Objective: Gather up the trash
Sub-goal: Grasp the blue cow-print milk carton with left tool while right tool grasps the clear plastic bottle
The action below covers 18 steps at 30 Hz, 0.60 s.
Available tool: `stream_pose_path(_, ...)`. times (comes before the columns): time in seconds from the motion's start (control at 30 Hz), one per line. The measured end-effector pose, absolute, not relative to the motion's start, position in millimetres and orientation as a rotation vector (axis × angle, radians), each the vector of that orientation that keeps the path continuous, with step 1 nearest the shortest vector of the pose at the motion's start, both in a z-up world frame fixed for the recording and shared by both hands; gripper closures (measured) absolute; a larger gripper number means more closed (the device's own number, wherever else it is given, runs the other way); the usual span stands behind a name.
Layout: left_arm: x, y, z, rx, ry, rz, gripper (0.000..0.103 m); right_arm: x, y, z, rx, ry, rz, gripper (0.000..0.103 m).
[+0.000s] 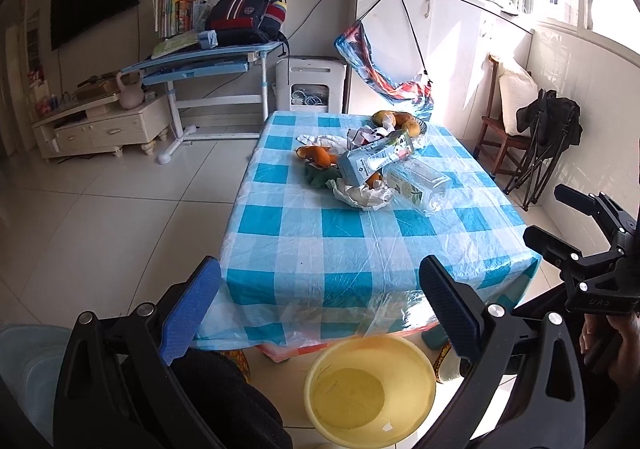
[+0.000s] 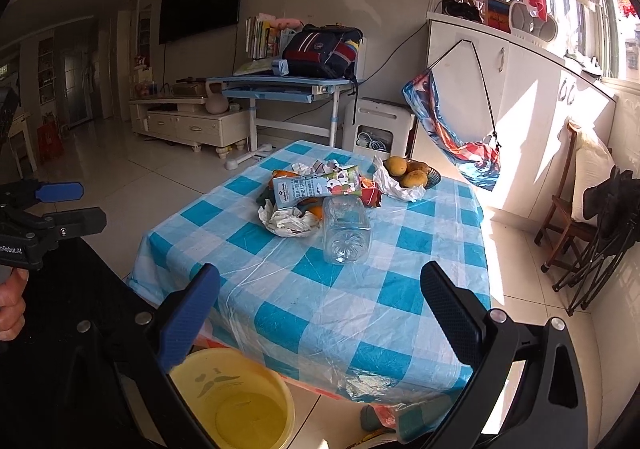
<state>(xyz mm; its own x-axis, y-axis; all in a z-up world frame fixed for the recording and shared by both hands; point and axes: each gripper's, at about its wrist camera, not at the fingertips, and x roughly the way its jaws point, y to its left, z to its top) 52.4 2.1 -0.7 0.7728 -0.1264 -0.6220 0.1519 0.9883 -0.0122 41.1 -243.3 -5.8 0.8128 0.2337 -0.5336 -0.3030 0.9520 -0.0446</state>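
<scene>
Trash lies mid-table on the blue checked cloth [image 1: 320, 249]: a clear plastic bottle [image 1: 420, 185] on its side, a blue carton [image 1: 372, 159], crumpled white paper [image 1: 362, 195] and orange peels [image 1: 316, 155]. The right wrist view shows the bottle [image 2: 346, 233], carton [image 2: 316, 189] and paper [image 2: 288, 223] too. A yellow bin [image 1: 370, 389] stands on the floor below the table's near edge, also in the right wrist view [image 2: 236, 405]. My left gripper [image 1: 320, 309] and right gripper [image 2: 320, 313] are open and empty, short of the table.
A bowl of mangoes [image 2: 412, 171] sits at the table's far corner. A wooden chair [image 2: 568, 209] and folded black chair [image 2: 600, 233] stand right. A blue desk [image 1: 200, 61] and TV stand [image 1: 100, 125] are beyond.
</scene>
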Motion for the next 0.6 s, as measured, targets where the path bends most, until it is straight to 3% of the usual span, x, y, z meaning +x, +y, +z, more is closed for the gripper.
stream_pose_path(0.27,148,-58,25,0.243,0.652,-0.207,0.007,124,-262,-16,-0.055,0.653,0.351,0.007)
stream_pose_path(0.6,269,-130,-44,0.497,0.801,-0.279,0.007,167,-266,-54,-0.007,0.775,0.39,0.007)
